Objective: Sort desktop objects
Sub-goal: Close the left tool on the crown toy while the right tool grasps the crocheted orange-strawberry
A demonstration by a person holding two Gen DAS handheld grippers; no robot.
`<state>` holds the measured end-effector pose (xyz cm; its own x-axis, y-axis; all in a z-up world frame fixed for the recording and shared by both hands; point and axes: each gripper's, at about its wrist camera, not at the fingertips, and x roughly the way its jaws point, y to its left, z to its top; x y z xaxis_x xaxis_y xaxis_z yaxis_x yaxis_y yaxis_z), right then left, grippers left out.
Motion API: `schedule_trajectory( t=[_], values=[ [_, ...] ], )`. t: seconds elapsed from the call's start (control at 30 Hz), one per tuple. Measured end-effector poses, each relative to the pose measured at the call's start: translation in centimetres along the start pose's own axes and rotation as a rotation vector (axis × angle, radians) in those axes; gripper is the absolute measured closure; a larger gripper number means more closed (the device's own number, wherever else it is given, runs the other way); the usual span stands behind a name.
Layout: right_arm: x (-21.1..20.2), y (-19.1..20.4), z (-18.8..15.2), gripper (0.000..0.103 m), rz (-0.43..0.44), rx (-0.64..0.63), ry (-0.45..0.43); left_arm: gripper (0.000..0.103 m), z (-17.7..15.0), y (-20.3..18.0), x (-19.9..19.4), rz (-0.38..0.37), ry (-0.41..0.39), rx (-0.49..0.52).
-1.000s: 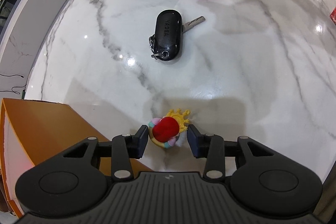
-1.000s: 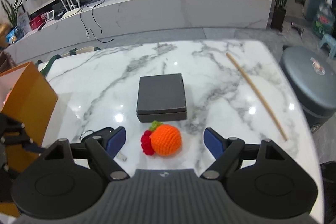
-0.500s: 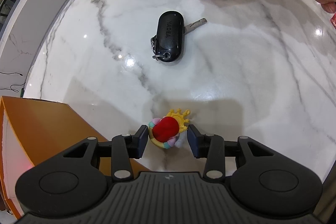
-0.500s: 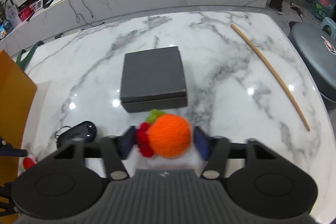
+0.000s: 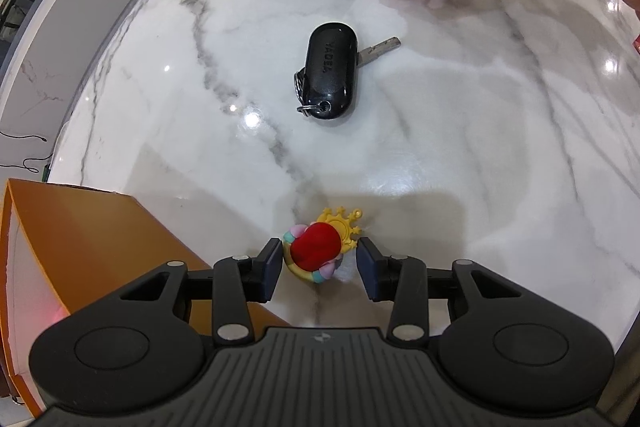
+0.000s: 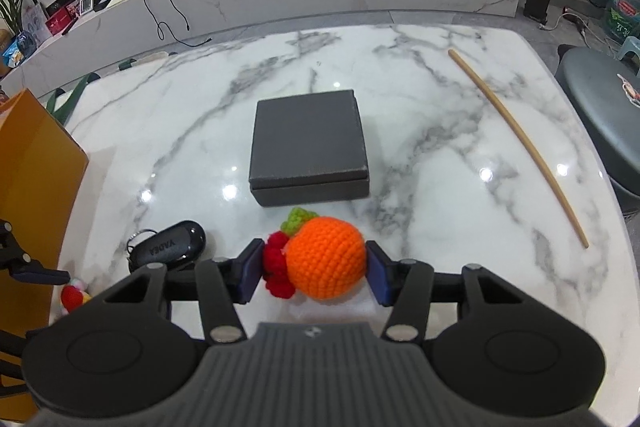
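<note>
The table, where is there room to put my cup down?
On the table, the widest bare patch lies between the grey box and the long wooden stick. Another is behind the box, toward the far edge. It is crowded near the orange bag, where the key fob, knitted orange and toy charm sit.

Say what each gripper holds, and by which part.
The right gripper clamps the crocheted orange across its sides. The left gripper straddles the small charm; whether it grips is unclear.
</note>
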<state>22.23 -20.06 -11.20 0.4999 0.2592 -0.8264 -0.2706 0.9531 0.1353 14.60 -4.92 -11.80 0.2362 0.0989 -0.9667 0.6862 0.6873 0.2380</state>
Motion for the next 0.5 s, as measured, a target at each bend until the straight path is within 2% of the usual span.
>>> schedule_trajectory(
  t=[0.3, 0.5],
  values=[
    [-2.0, 0.8, 0.5, 0.048, 0.017, -0.009, -0.031, 0.057, -0.1, 0.9, -1.9, -0.009, -0.063, -0.056],
    [-3.5, 1.6, 0.9, 0.048, 0.027, -0.017, -0.06, 0.057, -0.1, 1.6, -4.0, 0.013, -0.141, -0.122]
  ],
)
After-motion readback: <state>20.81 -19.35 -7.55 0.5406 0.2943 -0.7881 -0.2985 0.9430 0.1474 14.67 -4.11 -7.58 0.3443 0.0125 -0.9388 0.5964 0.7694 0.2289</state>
